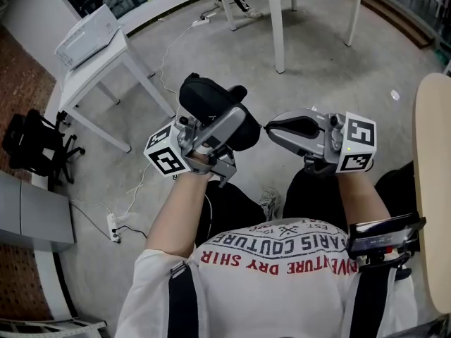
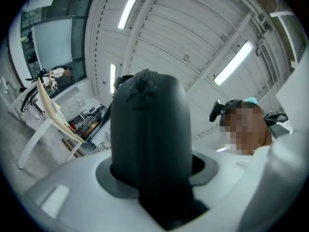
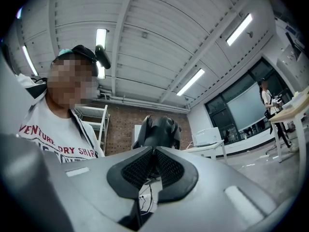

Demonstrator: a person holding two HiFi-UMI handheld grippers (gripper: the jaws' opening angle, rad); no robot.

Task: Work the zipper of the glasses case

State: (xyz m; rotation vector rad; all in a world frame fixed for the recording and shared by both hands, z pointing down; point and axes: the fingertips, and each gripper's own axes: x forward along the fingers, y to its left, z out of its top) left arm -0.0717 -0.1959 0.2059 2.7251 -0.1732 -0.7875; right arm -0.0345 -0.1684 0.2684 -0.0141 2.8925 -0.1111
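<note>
Left tool (image 1: 224, 125) clamped on the glasses case (image 1: 208, 98) — a rounded, matte black shell, smooth-sided, with a toothed zipper seam (image 2: 143, 81) running over its domed end. Right tool (image 1: 266, 127) just right of the case, tip level with its edge, grey moulded body, ribbed black pads (image 3: 170, 167) pressed together — cannot tell whether anything thin lies between them.
</note>
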